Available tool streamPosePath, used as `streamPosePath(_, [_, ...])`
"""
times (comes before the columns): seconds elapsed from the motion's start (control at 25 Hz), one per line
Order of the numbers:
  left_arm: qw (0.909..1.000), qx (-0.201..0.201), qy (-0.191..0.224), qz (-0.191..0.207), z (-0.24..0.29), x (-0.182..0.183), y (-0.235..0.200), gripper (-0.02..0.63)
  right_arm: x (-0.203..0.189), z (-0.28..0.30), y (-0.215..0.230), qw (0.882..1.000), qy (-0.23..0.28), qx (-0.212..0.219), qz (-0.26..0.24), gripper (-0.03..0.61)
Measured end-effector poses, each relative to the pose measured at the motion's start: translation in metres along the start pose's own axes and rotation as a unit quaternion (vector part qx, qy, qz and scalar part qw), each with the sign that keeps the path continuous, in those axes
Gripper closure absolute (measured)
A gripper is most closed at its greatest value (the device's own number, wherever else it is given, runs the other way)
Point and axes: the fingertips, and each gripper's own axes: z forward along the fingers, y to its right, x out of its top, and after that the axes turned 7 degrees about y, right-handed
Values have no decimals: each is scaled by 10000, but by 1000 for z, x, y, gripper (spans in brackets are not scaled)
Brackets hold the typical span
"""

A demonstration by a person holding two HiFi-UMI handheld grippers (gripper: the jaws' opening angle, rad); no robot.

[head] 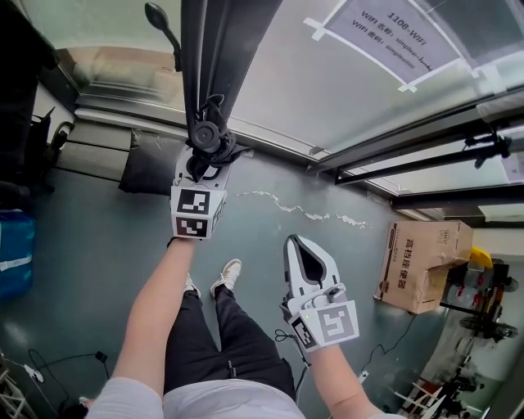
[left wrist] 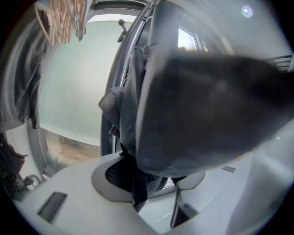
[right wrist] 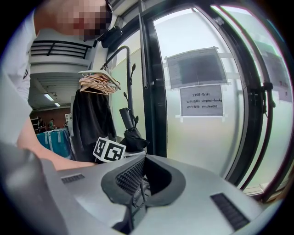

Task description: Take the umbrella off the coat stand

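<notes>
My left hand-held gripper (head: 205, 162) is clamped on the dark folded umbrella (head: 208, 135). Its cloth runs between the jaws and bulks up just above and ahead of them, close by the coat stand (head: 160, 18), whose hook rises further ahead. My right hand-held gripper (head: 304, 247) is off to the right and nearer to me, well apart from the umbrella, its jaws drawn together with nothing between them.

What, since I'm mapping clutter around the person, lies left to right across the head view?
Blue container → left gripper, closed on the umbrella → right gripper → cardboard box.
</notes>
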Motion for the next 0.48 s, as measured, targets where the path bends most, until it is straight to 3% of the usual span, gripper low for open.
streamPosePath(0.48, [9997,-31,121,-208,7,13,4,380,17,3,-11,9996,-36,161,-210,561])
